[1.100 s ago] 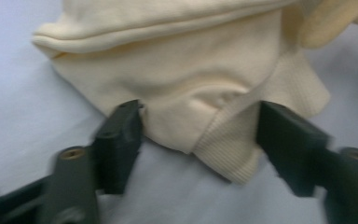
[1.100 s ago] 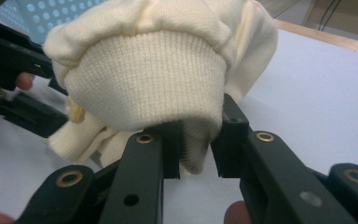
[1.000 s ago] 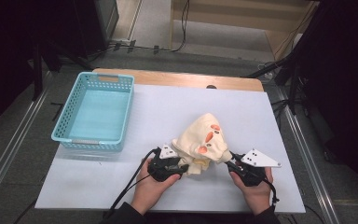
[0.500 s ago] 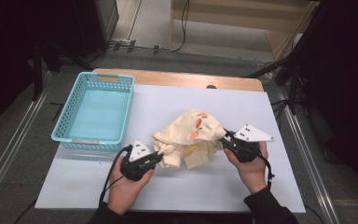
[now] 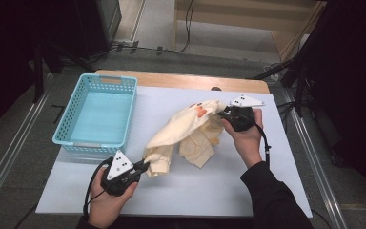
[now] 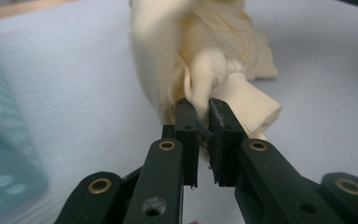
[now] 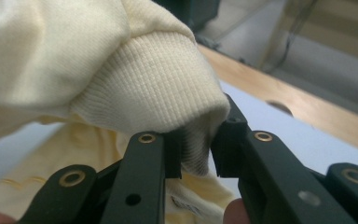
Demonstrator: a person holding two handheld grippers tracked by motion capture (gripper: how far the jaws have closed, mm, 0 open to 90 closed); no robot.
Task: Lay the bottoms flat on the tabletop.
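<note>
A cream knitted garment (image 5: 190, 126) with orange print lies stretched across the white table top (image 5: 190, 195). My left gripper (image 5: 145, 165) is at the near left, and its jaws have just been closing on a ribbed cuff (image 6: 242, 100), which they now pinch. In the left gripper view the left gripper (image 6: 203, 122) holds the fabric between its pads. My right gripper (image 5: 223, 113) is at the far right, lifted off the table and shut on the other ribbed cuff (image 7: 158, 93). The right gripper view shows the right gripper (image 7: 196, 151) with knit squeezed between its jaws.
A light blue plastic basket (image 5: 129, 112) stands empty at the far left of the table. A wooden strip (image 5: 181, 80) runs along the far edge. Metal rails (image 5: 9, 157) border both sides, and cables trail from each gripper.
My hands have drawn apart: the left toward the near left, the right up and toward the far right. The bunched garment has been pulled out long between them.
</note>
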